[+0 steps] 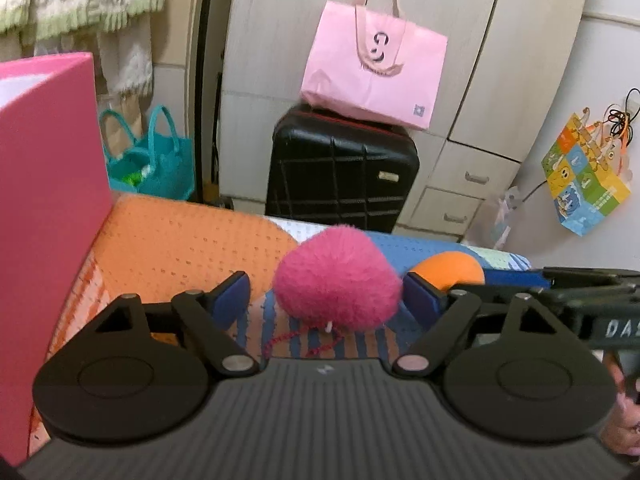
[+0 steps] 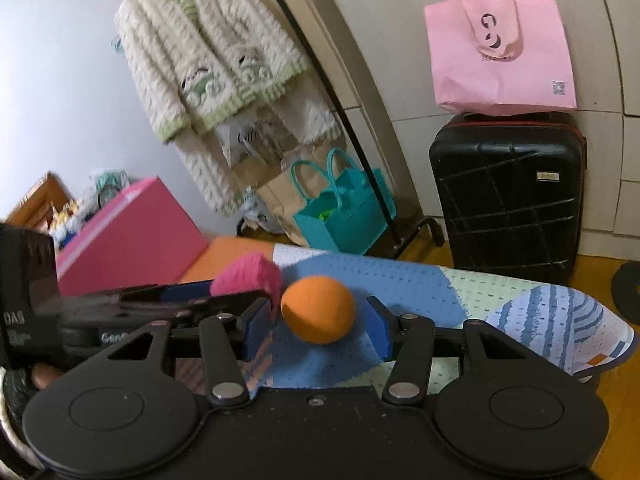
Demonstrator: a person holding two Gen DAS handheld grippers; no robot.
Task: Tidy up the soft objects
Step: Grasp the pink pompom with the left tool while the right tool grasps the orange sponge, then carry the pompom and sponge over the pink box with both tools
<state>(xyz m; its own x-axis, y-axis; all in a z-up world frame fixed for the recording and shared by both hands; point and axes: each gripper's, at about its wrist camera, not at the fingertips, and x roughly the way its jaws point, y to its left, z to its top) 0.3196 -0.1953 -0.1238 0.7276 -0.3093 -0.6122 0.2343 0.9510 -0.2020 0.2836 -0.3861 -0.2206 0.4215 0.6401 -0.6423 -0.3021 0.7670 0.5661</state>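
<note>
A fluffy pink pompom (image 1: 338, 276) with a thin red cord lies on a patterned orange and blue mat (image 1: 180, 240). My left gripper (image 1: 328, 294) is open around it: the right blue pad is at its edge and a gap shows on the left. An orange ball (image 2: 318, 310) rests on the mat (image 2: 400, 280) just right of the pompom (image 2: 248, 276). My right gripper (image 2: 320, 330) is open, its blue pads on either side of the ball with gaps. The ball (image 1: 448, 272) also shows in the left wrist view. The two grippers are side by side.
A large pink box (image 1: 48, 200) stands at the mat's left end. Behind the mat are a black suitcase (image 1: 340, 172) with a pink bag (image 1: 376, 68) on top, a teal bag (image 2: 344, 208) and a hanging cardigan (image 2: 208, 60). Wooden floor (image 2: 600, 280) lies to the right.
</note>
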